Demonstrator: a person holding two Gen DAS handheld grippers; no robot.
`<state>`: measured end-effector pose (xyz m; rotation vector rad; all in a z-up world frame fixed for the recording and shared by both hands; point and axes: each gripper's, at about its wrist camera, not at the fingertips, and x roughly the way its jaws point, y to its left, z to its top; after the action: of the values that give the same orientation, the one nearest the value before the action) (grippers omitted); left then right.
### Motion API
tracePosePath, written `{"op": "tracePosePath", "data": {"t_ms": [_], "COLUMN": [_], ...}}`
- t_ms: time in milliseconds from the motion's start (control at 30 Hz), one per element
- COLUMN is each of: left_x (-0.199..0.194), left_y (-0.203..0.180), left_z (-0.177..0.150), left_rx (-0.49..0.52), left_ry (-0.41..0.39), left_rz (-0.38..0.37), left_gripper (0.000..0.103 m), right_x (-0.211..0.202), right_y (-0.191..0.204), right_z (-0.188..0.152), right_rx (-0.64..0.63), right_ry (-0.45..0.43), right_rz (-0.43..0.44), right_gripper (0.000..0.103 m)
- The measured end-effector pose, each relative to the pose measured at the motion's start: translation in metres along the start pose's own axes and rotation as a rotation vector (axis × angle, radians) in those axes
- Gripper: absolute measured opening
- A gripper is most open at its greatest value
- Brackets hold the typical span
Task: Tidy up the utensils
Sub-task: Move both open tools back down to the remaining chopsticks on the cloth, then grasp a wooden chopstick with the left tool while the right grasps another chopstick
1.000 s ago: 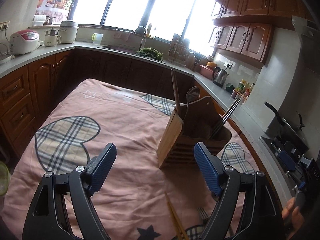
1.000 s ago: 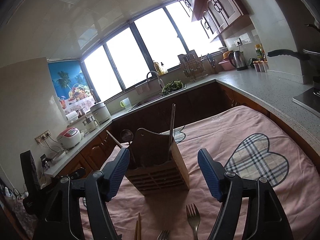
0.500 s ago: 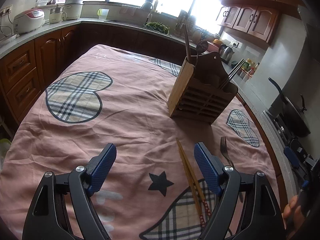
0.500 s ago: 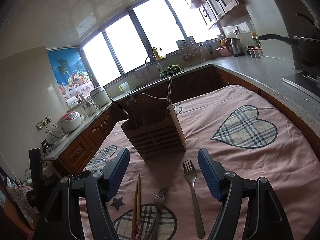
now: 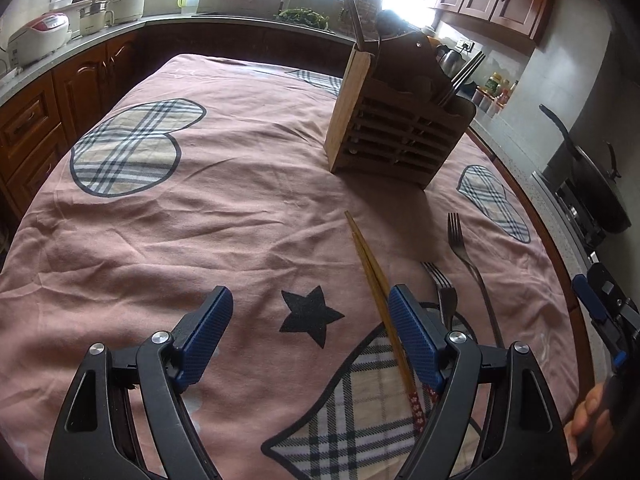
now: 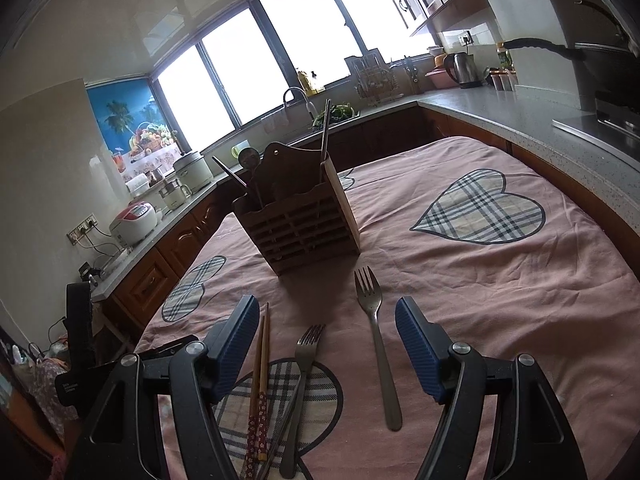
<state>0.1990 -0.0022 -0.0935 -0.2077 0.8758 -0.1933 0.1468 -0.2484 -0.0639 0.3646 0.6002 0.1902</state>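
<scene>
Left wrist view: a pink cloth (image 5: 240, 208) with plaid hearts and a black star (image 5: 310, 315) covers the table, with dark wood cabinets and a grey counter around it. The left gripper (image 5: 308, 320) stands wide apart, holding nothing. The chopsticks (image 5: 376, 280) run just inside its right finger; two forks (image 5: 466, 256) lie beyond that finger, and the wooden utensil holder (image 5: 396, 136) stands ahead, slightly right. Only here a dark pan (image 5: 600, 192) sits on the stove.

Right wrist view: the right gripper (image 6: 326, 344) is also wide and empty, both forks (image 6: 374, 320) between its fingers, chopsticks (image 6: 262, 368) by the left finger, holder (image 6: 298, 220) ahead. Only here the big windows (image 6: 256, 64) and a kettle (image 6: 460, 68) show.
</scene>
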Motion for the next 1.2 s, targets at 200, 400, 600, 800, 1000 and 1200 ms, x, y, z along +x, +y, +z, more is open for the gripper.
{"op": "tracePosePath", "data": {"t_ms": [200, 400, 600, 800, 1000, 1200], "left_x": [0.024, 0.051, 0.056, 0.049, 0.045, 0.050], "left_y": [-0.016, -0.036, -0.039, -0.013, 0.018, 0.024], "left_z": [-0.002, -0.006, -0.007, -0.002, 0.010, 0.021], "left_rx": [0.060, 0.137, 0.197, 0.182, 0.096, 0.066], "left_ry": [0.057, 0.118, 0.115, 0.111, 0.117, 0.110], "left_rz": [0.016, 0.060, 0.111, 0.129, 0.081, 0.056], "left_gripper": [0.082, 0.082, 0.082, 0.076, 0.074, 0.073], "right_x": [0.004, 0.005, 0.011, 0.024, 0.050, 0.092], "right_y": [0.000, -0.005, -0.010, -0.001, 0.015, 0.039], "right_z": [0.001, 0.004, 0.007, 0.009, 0.009, 0.006], "right_rx": [0.010, 0.022, 0.040, 0.017, -0.011, -0.050], "right_ry": [0.007, 0.000, 0.011, 0.038, 0.099, 0.200], "right_rz": [0.000, -0.010, -0.012, 0.016, 0.068, 0.119], "right_gripper": [0.072, 0.072, 0.072, 0.072, 0.059, 0.045]}}
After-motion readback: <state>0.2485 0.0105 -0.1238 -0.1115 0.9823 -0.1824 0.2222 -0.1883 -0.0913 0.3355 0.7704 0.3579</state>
